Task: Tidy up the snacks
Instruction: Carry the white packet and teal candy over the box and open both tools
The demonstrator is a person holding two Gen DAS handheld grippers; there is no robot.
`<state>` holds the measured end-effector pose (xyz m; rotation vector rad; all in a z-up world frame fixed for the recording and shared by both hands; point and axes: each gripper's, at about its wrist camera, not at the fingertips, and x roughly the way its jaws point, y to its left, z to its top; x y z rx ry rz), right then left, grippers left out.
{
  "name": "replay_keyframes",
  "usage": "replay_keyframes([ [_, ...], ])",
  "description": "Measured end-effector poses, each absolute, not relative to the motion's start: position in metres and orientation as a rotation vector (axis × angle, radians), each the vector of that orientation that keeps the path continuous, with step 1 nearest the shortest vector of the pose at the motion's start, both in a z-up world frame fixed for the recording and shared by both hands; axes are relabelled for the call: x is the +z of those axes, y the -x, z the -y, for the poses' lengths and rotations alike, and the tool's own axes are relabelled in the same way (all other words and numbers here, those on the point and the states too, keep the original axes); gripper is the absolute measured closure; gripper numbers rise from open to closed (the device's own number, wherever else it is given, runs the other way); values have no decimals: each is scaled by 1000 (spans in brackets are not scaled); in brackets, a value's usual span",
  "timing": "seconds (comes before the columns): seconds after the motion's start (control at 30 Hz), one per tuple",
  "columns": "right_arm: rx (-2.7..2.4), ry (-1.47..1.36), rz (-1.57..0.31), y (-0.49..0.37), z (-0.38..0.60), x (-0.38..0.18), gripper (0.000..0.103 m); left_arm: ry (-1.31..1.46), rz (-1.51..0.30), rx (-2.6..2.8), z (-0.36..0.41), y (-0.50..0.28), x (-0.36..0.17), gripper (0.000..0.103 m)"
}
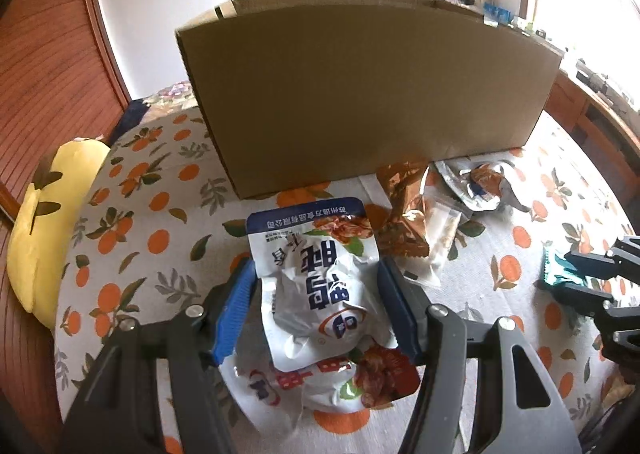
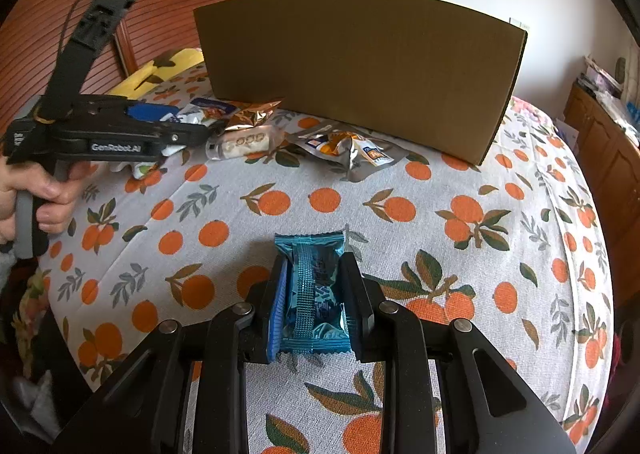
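Note:
My left gripper [image 1: 316,274] is shut on a white snack bag [image 1: 320,286] with blue and red print, held above the orange-patterned cloth. Another white and red bag [image 1: 320,386] lies under it. My right gripper [image 2: 314,274] is shut on a small blue snack packet [image 2: 314,286], also seen at the right edge of the left wrist view [image 1: 560,274]. A tall cardboard box [image 1: 360,90] stands behind, also in the right wrist view [image 2: 360,62]. The left gripper [image 2: 192,134] shows at the left there.
A copper foil packet [image 1: 404,210], a clear packet [image 1: 440,238] and a silver foil packet [image 1: 476,182] lie in front of the box. A yellow plush [image 1: 44,222] sits at the left edge. Wooden furniture [image 2: 608,158] stands to the right.

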<state>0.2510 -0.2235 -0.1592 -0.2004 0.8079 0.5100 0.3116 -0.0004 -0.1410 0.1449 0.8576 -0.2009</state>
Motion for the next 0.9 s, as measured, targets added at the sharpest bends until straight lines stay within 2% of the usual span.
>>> replay_keyframes([
  [0.9,475,137,-776,-251,234,-155,81,-68,-679,-258,-1,-273,-70,41],
])
